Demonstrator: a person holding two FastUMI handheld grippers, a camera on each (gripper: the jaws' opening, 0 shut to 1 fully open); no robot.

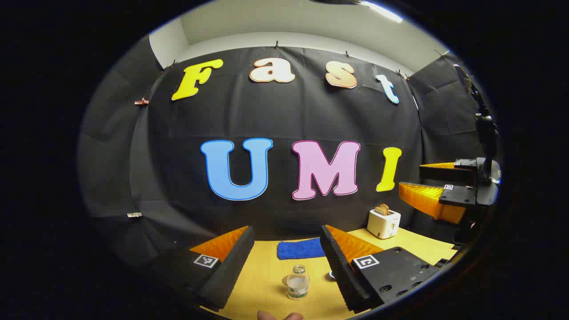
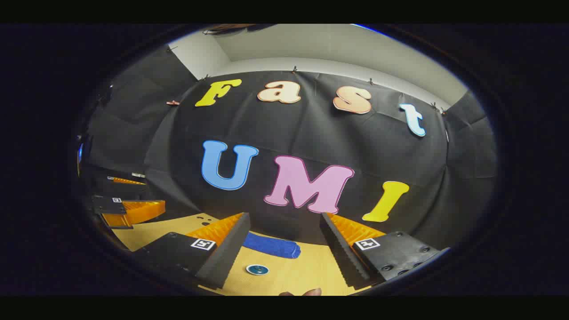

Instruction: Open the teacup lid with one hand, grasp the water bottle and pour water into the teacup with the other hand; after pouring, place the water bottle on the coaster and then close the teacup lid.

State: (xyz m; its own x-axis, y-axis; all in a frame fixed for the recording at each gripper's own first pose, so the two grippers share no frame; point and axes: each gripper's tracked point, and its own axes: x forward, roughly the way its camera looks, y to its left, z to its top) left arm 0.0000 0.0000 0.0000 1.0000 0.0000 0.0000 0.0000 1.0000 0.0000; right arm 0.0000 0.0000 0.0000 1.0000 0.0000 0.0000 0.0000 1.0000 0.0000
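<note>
A small clear water bottle [image 1: 298,282] with a green label stands upright on the wooden table [image 1: 266,289], low in the left gripper view. My left gripper [image 1: 286,229] is open, and the bottle sits farther off in line with the gap between its fingers. A pale round disc [image 1: 285,280] lies just behind the bottle. A small round object [image 1: 331,275] peeks out beside the right-hand finger, mostly hidden. In the right gripper view my right gripper [image 2: 284,215] is open above a round blue-topped piece [image 2: 258,269]; I cannot tell whether that is the teacup lid or the coaster.
A folded blue cloth [image 1: 301,249] [image 2: 271,246] lies at the back of the table by the wall. A white toaster [image 1: 383,222] with bread stands at the back right. Each gripper appears off to the side in the other's view. A fingertip [image 2: 302,292] shows at the bottom edge.
</note>
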